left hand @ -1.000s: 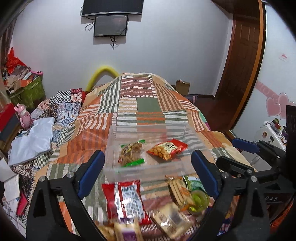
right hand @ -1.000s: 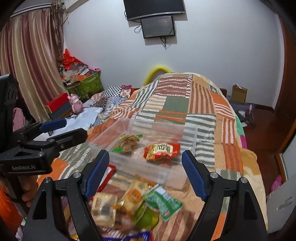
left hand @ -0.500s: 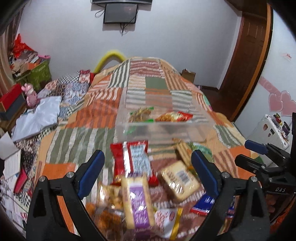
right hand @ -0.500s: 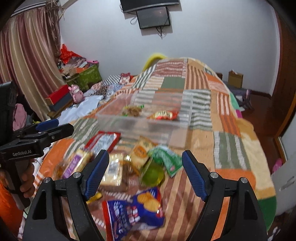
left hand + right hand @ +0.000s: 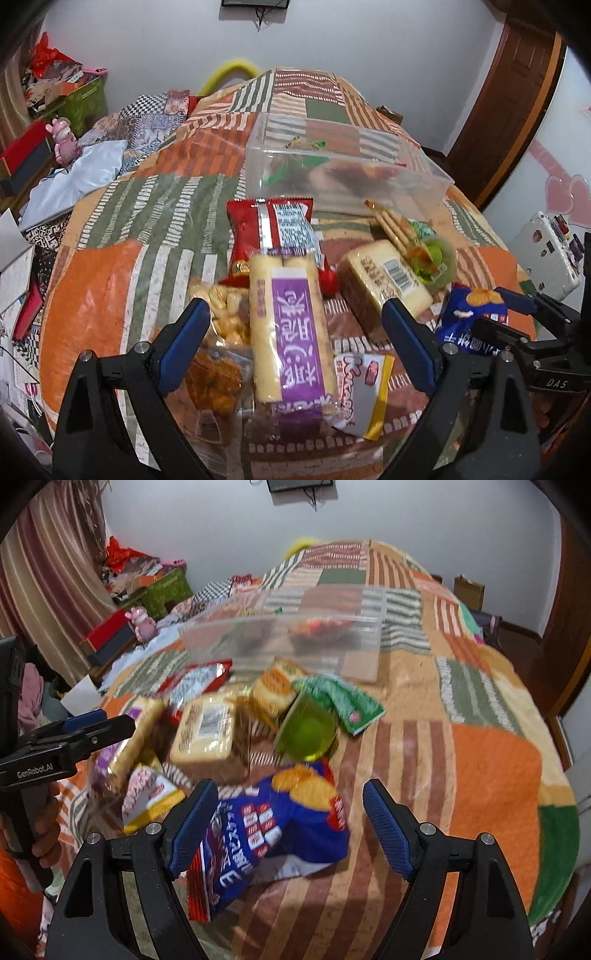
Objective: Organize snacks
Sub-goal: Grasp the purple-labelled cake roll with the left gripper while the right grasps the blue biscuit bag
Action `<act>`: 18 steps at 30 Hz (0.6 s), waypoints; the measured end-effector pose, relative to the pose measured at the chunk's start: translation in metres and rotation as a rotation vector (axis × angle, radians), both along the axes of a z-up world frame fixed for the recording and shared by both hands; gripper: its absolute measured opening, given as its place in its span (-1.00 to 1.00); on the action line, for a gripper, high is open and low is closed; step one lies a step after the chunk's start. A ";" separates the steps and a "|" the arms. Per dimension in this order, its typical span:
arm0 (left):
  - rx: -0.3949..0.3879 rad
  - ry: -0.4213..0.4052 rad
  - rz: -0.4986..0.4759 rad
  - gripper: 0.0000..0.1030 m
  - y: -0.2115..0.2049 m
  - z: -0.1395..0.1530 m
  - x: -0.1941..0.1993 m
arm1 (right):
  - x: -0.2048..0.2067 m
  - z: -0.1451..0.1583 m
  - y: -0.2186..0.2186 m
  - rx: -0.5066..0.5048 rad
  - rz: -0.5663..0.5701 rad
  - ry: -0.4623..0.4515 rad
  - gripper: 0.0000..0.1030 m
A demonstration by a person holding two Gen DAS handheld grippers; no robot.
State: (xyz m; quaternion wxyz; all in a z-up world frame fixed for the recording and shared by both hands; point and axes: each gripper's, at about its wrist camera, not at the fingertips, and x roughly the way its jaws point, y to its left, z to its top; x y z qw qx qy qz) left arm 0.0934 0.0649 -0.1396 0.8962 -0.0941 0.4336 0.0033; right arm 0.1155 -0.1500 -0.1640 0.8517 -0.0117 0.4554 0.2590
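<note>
A clear plastic bin sits on the patchwork bed and holds two snack packs. Loose snacks lie in front of it. My left gripper is open and hangs over a purple-labelled cake pack, beside a red packet and a yellow cake pack. My right gripper is open over a blue chip bag. A green jelly cup and a green packet lie beyond it. The left gripper also shows in the right wrist view.
The bed's quilt drops away at the left and right edges. Clutter, boxes and a pink toy sit on the floor at left. A wooden door stands at right. A white and yellow wrapper lies by my left gripper.
Both grippers have dropped lower and pulled back toward the near snacks. The bin now sits farther up in both views, and the purple pack and blue bag lie between the jaws.
</note>
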 end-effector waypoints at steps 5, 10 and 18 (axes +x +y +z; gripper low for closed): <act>-0.011 0.007 -0.013 0.47 -0.001 -0.004 -0.007 | -0.001 -0.008 -0.001 0.026 0.001 0.041 0.53; -0.018 0.017 -0.028 0.29 -0.001 -0.007 -0.009 | 0.001 -0.017 -0.004 0.067 0.012 0.077 0.52; -0.005 0.039 -0.034 0.06 -0.006 -0.019 -0.003 | -0.003 -0.015 -0.003 0.092 0.014 0.066 0.25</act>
